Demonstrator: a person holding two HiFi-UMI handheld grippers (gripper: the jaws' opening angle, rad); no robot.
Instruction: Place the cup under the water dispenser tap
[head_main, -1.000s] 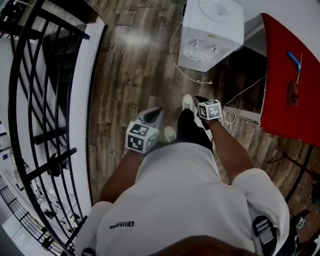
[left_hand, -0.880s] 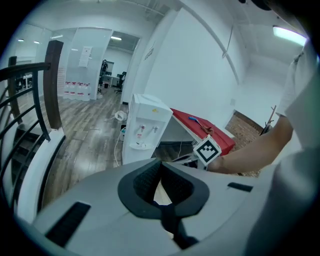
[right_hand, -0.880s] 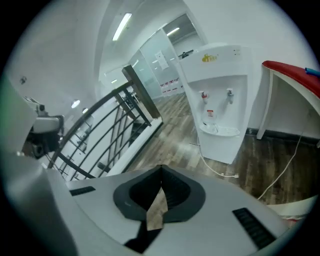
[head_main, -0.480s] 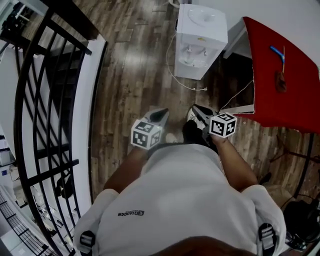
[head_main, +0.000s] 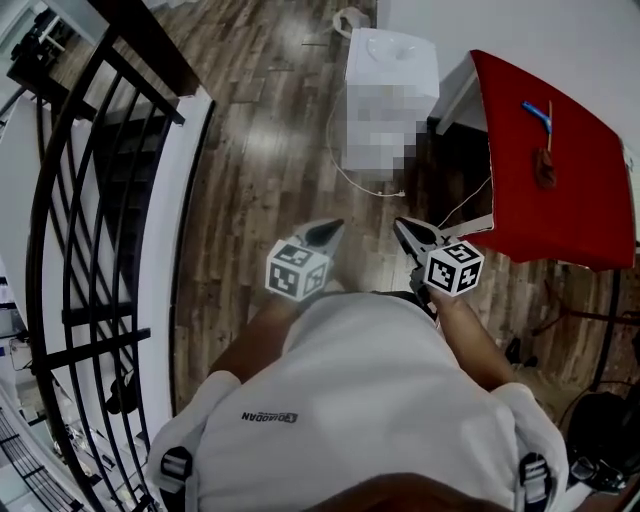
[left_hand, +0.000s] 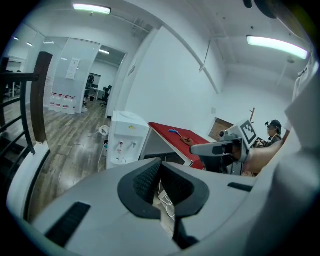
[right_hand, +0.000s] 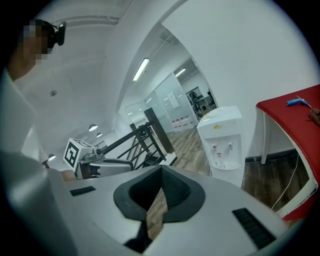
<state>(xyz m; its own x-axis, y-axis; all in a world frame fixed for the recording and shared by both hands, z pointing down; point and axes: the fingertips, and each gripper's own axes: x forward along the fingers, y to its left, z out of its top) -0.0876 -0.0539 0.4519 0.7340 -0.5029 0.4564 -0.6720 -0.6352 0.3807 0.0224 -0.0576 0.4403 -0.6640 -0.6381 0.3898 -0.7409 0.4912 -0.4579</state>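
- The print on the person's white shirt (head_main: 350, 400) is too small to read. Each gripper's cube bears black-and-white square markers.
- The dispenser (left_hand: 125, 139) carries a yellow mark on top and a red label under one tap, both too small to read.
- It stands on the wood floor (head_main: 270, 150) just beside the red surface (head_main: 560, 190), ahead of both grippers and well apart from them.
- A blue thing (head_main: 537, 113) and a brown thing (head_main: 545, 168) lie on the surface.
- A white cable (head_main: 345, 170) trails over the floor between dispenser and person.
- A black railing (head_main: 90, 200) runs along the left.
- Left gripper (head_main: 328, 230): jaws together, nothing between them.
- Right gripper (head_main: 408, 228): jaws together, likewise empty.
- Cup: I cannot tell where it lies; a small white thing (left_hand: 102, 130) sits on the floor beyond the dispenser, too small to identify.
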